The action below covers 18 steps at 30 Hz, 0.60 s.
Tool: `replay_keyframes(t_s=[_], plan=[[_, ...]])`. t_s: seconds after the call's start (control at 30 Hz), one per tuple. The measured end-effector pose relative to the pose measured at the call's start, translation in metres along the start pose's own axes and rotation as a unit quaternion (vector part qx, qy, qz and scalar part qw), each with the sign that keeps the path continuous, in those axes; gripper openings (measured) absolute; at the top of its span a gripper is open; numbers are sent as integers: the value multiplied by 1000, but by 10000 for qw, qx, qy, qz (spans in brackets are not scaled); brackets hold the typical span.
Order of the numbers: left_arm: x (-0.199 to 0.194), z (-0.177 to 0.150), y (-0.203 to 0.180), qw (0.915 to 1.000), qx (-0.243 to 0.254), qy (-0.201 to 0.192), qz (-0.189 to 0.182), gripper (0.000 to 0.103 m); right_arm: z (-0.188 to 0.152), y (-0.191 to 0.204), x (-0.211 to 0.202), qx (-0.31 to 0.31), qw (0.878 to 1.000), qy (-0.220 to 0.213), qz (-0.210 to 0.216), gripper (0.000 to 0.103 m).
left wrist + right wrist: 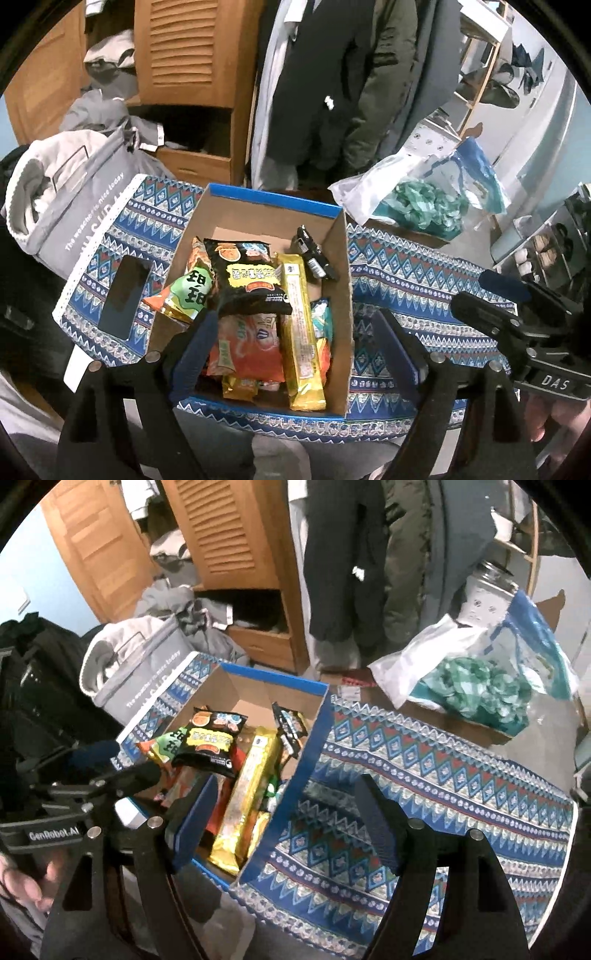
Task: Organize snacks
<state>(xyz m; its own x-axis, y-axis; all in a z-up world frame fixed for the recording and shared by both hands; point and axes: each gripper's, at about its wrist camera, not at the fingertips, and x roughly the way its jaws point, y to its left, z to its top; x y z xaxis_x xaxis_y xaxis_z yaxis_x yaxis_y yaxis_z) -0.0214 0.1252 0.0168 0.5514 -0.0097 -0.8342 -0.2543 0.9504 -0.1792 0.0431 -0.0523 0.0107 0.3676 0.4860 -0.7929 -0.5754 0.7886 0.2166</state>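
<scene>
Snack packets fill the open brown cardboard box with blue rim: black crisp bag on top, long yellow wrapper along its right wall, orange packets beneath. Box sits on blue patterned cloth, near its left edge. Left gripper and right gripper both gape wide above, holding nothing.

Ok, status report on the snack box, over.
Left tongs open, empty. Right tongs open, empty. Snacks piled in cardboard box, flaps open. Nothing in the way.
</scene>
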Motion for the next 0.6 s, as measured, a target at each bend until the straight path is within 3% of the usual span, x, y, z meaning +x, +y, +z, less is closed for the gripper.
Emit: replay_keyframes(t_s=[0.33, 0.6], plan=[[-11, -11, -10, 9979, 162, -390, 483, 87, -18, -19, -26, 37, 9998, -177, -24, 77], [-24, -9, -17, 9973, -31, -651, 342, 87, -21, -32, -32, 102, 9997, -208, 97, 77]])
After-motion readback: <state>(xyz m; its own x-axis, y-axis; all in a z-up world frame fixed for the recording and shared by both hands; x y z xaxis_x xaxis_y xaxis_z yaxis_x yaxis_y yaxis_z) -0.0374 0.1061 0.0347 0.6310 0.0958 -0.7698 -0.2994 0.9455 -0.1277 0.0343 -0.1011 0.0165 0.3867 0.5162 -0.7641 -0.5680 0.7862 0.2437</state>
